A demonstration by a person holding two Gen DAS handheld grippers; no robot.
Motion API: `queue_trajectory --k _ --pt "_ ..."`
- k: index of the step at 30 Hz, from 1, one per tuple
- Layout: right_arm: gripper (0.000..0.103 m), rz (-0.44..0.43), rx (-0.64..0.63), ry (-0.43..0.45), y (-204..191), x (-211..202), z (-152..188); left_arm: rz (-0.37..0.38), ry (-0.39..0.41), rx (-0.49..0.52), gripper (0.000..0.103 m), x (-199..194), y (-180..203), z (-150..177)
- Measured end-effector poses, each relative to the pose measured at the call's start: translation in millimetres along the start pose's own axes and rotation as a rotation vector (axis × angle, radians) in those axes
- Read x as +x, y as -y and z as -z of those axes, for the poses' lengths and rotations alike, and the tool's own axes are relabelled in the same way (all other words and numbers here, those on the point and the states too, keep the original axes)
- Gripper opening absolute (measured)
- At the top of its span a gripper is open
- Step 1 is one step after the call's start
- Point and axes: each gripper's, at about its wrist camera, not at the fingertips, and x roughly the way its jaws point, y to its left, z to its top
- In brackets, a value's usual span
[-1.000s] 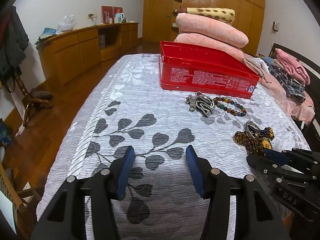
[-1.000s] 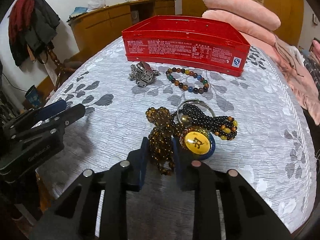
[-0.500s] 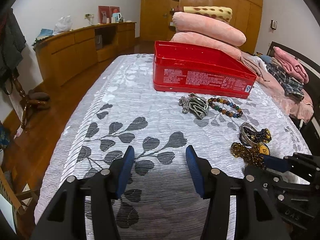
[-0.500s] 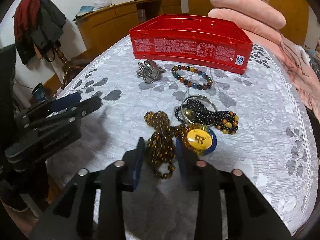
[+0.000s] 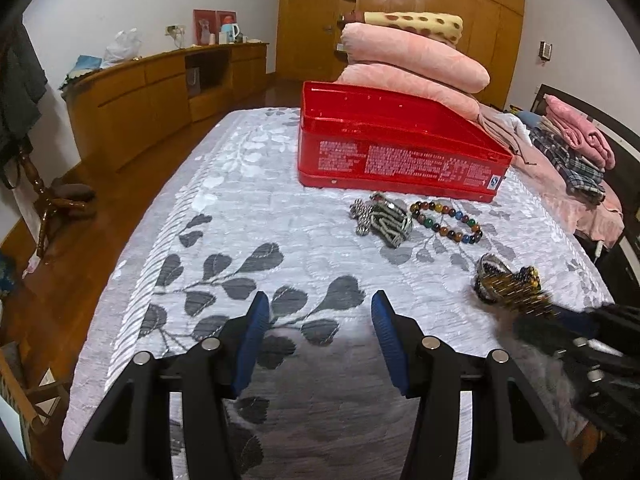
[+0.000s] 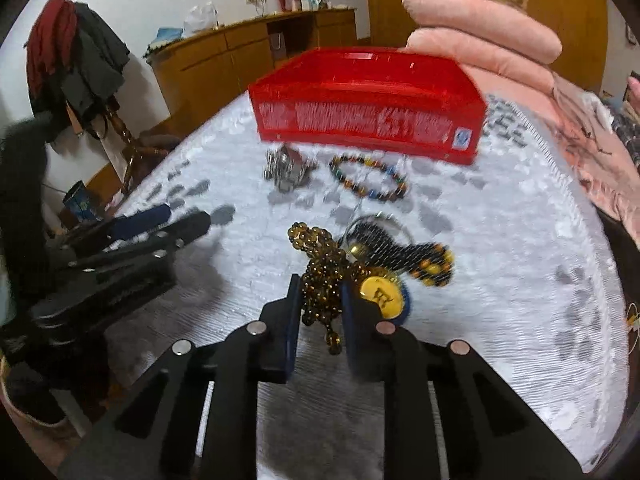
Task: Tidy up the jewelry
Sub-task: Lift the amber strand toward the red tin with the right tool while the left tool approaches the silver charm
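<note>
The bed (image 5: pixel 240 208) is covered with a white textured spread patterned with grey leaves. A red open box (image 5: pixel 396 156) sits on it toward the far end, white print along its near side. Just in front of the box lie a silvery metal bracelet (image 5: pixel 382 220) and, beside it, a bracelet of multicoloured beads (image 5: pixel 448 222). Nearer, toward the right edge, a tangle of jewelry lies on the spread: an amber bead string (image 6: pixel 324 276), a dark bead strand (image 6: pixel 404 252) with yellow beads, and a yellow round pendant (image 6: pixel 380 296). Behind the box, pink folded quilts (image 5: pixel 412 56) are stacked, with folded clothes (image 5: pixel 572 148) along the right side.
</note>
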Motion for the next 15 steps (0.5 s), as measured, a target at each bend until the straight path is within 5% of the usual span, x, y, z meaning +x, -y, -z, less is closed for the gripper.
queue_trajectory --k 8,15 --pt "0.018 0.04 0.058 0.096 33 -33 -18 0.022 0.008 0.018 0.053 12 14 -20" --pt "0.018 0.09 0.115 0.104 65 -15 -34 0.043 -0.025 0.016 0.055 38 28 -42"
